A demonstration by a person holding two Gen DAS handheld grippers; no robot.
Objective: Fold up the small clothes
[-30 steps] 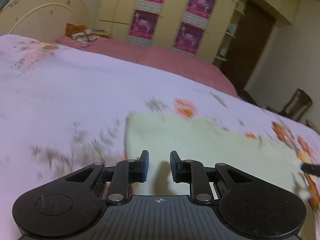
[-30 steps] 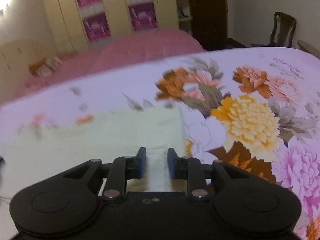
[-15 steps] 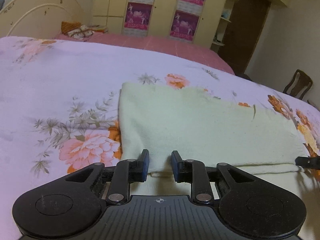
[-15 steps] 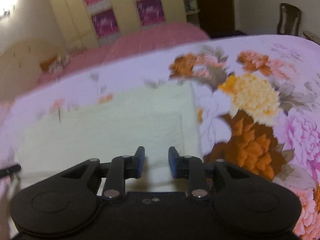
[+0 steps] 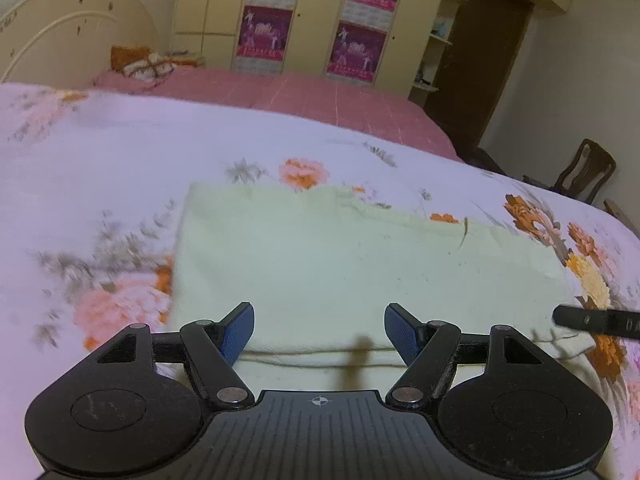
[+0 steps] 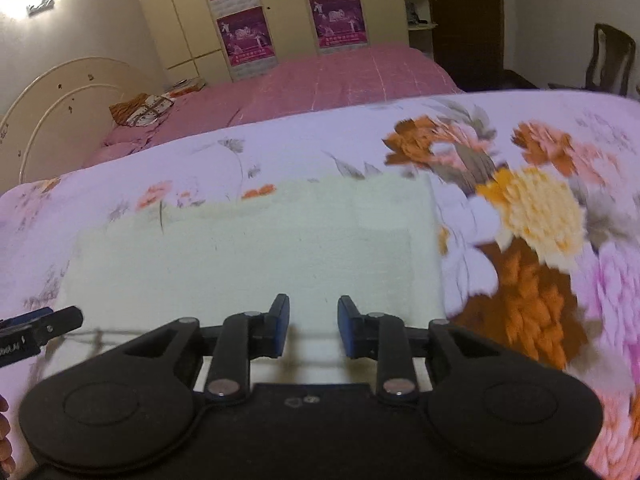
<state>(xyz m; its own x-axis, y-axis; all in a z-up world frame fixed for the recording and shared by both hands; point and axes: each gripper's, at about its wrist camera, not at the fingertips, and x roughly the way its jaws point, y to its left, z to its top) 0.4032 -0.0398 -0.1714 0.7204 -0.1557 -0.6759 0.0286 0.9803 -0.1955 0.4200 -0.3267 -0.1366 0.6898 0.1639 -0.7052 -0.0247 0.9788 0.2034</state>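
A pale yellow-green cloth (image 5: 340, 264) lies folded flat on the flowered bedspread (image 5: 100, 168), with a lower layer showing along its near edge. My left gripper (image 5: 319, 332) is wide open over the cloth's near left edge, holding nothing. My right gripper (image 6: 313, 330) hovers over the near right part of the same cloth (image 6: 248, 248), its jaws a small gap apart with nothing between them. The right gripper's tip shows at the right edge of the left wrist view (image 5: 596, 322). The left gripper's tip shows at the left edge of the right wrist view (image 6: 40, 328).
A pink bed (image 5: 304, 96) with a bundle of cloth (image 5: 144, 62) stands beyond the flowered bedspread, against a cream headboard (image 5: 68, 28). Wardrobes with purple posters (image 5: 352, 48) line the back wall. A wooden chair (image 5: 586, 172) stands at the right.
My left gripper's jaws have opened wide and let go of the cloth edge. The folded-over cloth now lies flat. The right gripper has drawn back a little, its jaws slightly wider.
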